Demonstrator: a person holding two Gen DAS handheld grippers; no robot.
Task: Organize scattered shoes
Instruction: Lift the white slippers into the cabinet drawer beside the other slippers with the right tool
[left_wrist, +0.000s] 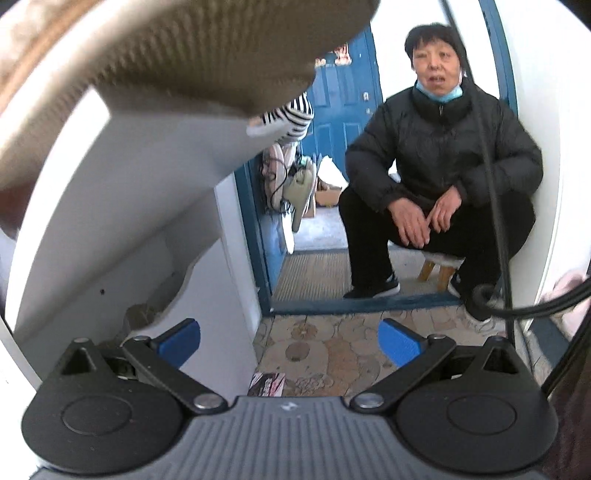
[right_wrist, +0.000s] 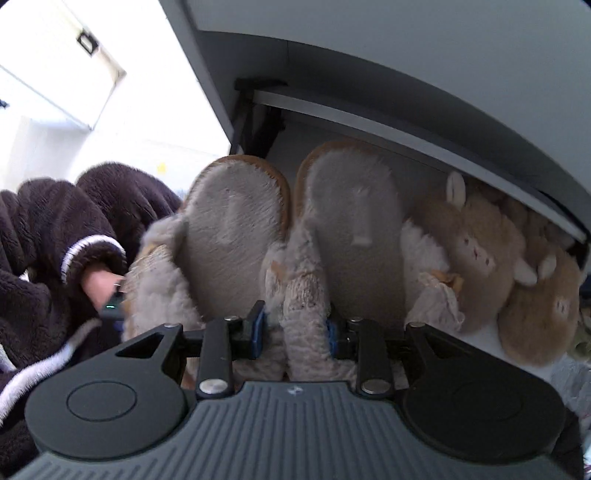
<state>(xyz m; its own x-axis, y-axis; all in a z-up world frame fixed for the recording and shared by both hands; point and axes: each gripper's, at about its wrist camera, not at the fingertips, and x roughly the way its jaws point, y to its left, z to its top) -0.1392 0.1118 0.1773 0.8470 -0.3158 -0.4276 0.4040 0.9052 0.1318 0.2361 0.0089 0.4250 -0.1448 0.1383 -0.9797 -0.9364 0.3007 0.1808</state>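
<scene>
Through my right wrist camera I see the right gripper (right_wrist: 295, 328) pointing steeply down, its blue pads closed narrowly on the fuzzy upper of a grey plush slipper (right_wrist: 347, 229); the fabric bunches up between the two pads, so I read this as a grip on that slipper, though the blur makes it hard to say how firmly the pads press. A second grey slipper (right_wrist: 232, 229) lies touching it on the left, both showing their grey insoles edged in brown. To the right, just beside them, sit two tan bunny slippers (right_wrist: 476, 251) with small ears, tucked under the grey edge of a white shoe cabinet (right_wrist: 369, 74). At the left of this view a hand (right_wrist: 99, 284) in a dark fleece sleeve (right_wrist: 55, 229) reaches toward the left slipper. My left wrist camera shows the left gripper (left_wrist: 290, 341) with its blue pads spread wide apart and nothing between them, over a patterned floor (left_wrist: 325, 354). A ribbed tan sole (left_wrist: 184, 48) fills the upper left of that view, very near the lens. Farther off, a person in a black jacket (left_wrist: 439, 147) sits on a low wooden stool (left_wrist: 439, 269) in a blue doorway (left_wrist: 343, 92).
</scene>
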